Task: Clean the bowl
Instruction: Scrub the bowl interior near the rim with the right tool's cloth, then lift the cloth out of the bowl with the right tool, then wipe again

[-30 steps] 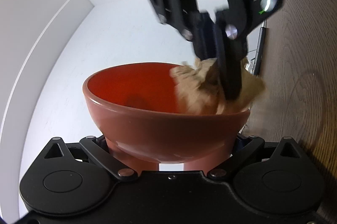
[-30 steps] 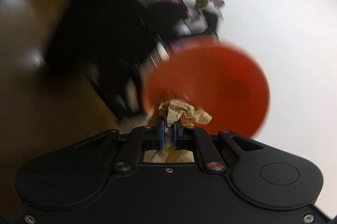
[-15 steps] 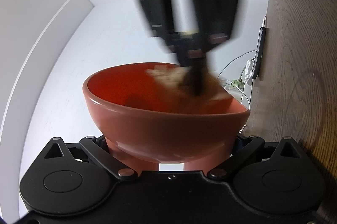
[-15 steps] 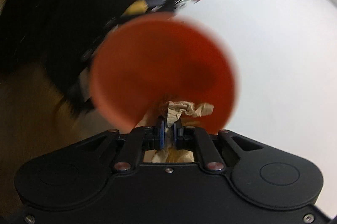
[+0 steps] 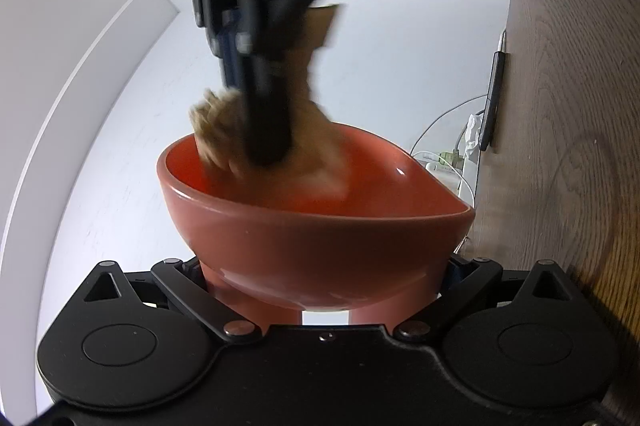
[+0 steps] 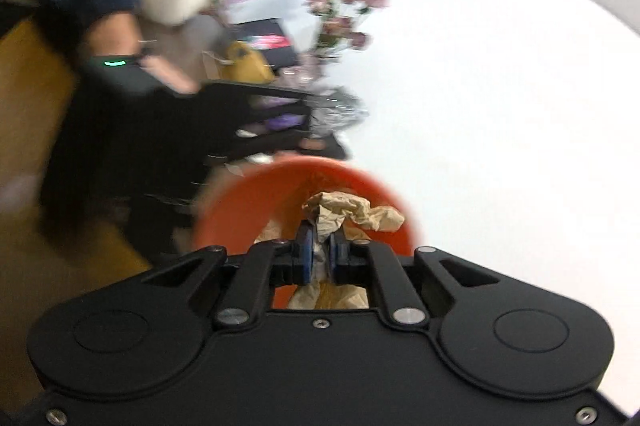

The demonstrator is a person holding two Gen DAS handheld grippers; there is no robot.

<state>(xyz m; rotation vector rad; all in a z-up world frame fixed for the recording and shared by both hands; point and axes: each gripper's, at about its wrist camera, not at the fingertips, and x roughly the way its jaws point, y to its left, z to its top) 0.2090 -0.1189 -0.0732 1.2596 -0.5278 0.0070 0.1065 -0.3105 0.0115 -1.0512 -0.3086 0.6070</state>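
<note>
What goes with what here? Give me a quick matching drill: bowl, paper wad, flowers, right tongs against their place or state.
Things:
1. bowl
2. paper wad
3. flowers
4. right tongs

Place or state:
A. shut on crumpled brown paper
B. red, clamped at its foot by the left tongs
C. pink, in the background by the white wall
D. pressed inside the bowl

Pairs: 1-B, 2-D, 3-C, 4-A
</note>
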